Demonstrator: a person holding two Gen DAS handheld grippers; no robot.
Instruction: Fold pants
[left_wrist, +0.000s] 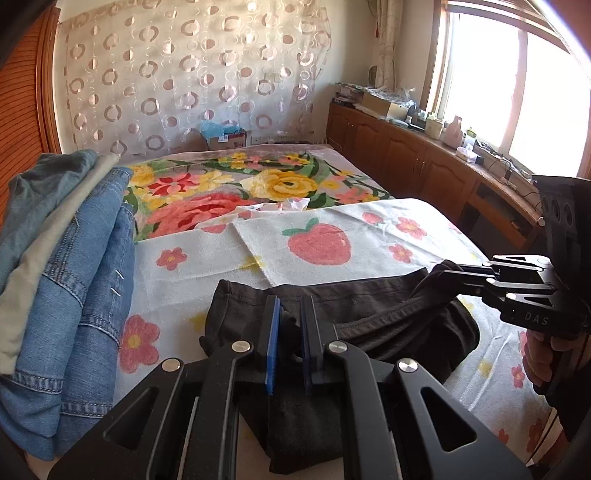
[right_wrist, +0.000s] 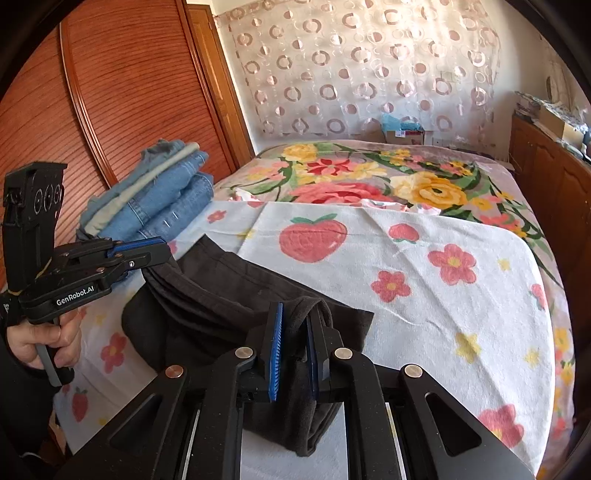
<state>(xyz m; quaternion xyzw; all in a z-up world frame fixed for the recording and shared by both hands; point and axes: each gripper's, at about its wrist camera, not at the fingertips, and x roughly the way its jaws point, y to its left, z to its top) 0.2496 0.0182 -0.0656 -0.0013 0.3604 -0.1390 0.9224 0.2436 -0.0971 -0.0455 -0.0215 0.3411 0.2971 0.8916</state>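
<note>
Black pants (left_wrist: 373, 314) lie bunched on the strawberry-print sheet (left_wrist: 332, 236), partly lifted at both near corners. In the left wrist view my left gripper (left_wrist: 291, 302) is shut on a fold of the dark fabric, which hangs down between the blue pads. My right gripper (left_wrist: 445, 271) pinches the other end of the same edge, off to the right. In the right wrist view the right gripper (right_wrist: 295, 314) is shut on a doubled-over edge of the pants (right_wrist: 221, 291). The left gripper (right_wrist: 164, 249), held by a hand, clamps the cloth at the left.
A stack of folded jeans (left_wrist: 74, 258) sits on the bed's left side, also visible as the jeans pile (right_wrist: 162, 199). A floral blanket (left_wrist: 229, 184) covers the far bed. Wooden cabinets (left_wrist: 424, 162) run along the right under a window. A wardrobe door (right_wrist: 110, 92) stands left.
</note>
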